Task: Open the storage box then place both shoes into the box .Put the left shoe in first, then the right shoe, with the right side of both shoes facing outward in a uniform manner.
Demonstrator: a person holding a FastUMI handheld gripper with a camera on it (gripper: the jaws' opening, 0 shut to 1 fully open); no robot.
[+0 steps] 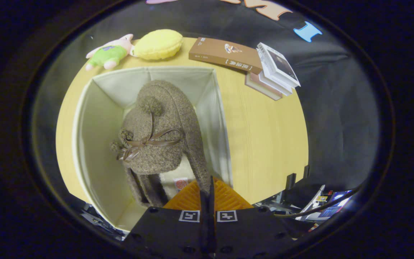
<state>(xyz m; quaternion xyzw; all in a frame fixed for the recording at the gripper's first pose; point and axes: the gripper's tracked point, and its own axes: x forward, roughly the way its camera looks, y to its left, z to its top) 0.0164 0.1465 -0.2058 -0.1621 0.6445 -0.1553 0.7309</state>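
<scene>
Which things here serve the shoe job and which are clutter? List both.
Job: storage box, open; brown fuzzy shoe held over it; gripper, fingers pinched on the shoe's heel edge.

Clutter: pig plush, yellow plush, brown book, stacked books, table.

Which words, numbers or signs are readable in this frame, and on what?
On the brown book: white spine characters, too blurred to read.
On the stacked books: print too small to read.
On the shoe, pinched by the gripper fingers over the box: red insole mark, unreadable.
On the gripper: two square coded markers, no words.
</scene>
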